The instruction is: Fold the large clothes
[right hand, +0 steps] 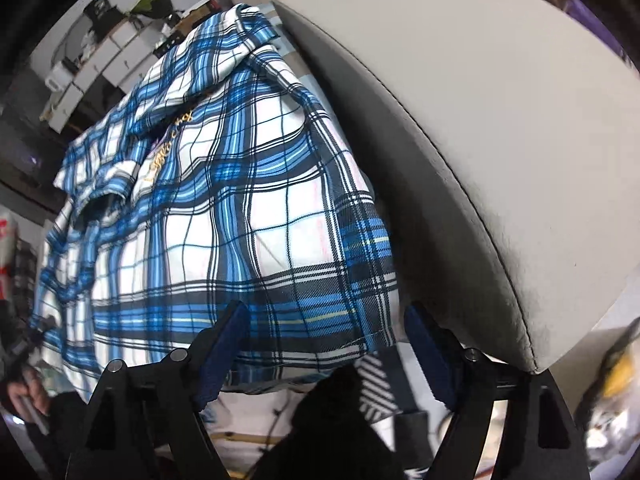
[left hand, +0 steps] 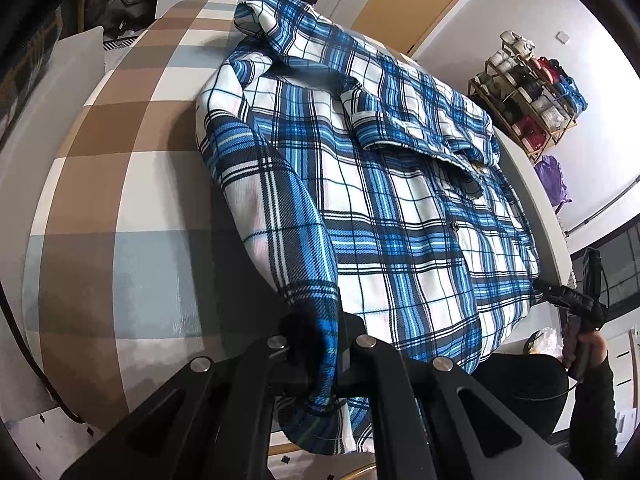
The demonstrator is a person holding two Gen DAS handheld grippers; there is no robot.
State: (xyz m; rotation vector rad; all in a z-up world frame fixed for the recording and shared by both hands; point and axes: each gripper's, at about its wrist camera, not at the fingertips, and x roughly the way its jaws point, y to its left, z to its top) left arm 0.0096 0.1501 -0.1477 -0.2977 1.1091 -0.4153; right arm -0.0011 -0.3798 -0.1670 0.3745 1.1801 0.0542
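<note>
Garment: we find a blue, white and black plaid cotton shirt (left hand: 384, 208) lying front-up on the tabletop, collar toward the far edge, its hem hanging over the near edge.
Surface: the tabletop carries a brown, grey-blue and white checked cloth (left hand: 120, 208); a plain grey cushioned panel (right hand: 500, 128) borders the shirt along the right-hand edge.
Left gripper (left hand: 320, 344): we see its black fingers closed narrow on the shirt's folded lower-left hem at the near edge, fabric bunched between them and trailing below.
Right gripper (right hand: 324, 344): its blue-padded fingers stand wide apart at the near edge, either side of the shirt's lower-right corner. From its own view we cannot tell whether the pads touch the cloth. In the left wrist view this gripper (left hand: 560, 294) sits at the shirt's right edge, held by a hand in a dark sleeve (left hand: 580, 348).
Shirt detail: gold embroidered lettering (right hand: 170, 140) runs beside the collar; a dark button (left hand: 455, 225) shows on the placket.
Background: a wooden rack of bags (left hand: 528, 92) stands against the white wall, well apart from the tabletop.
</note>
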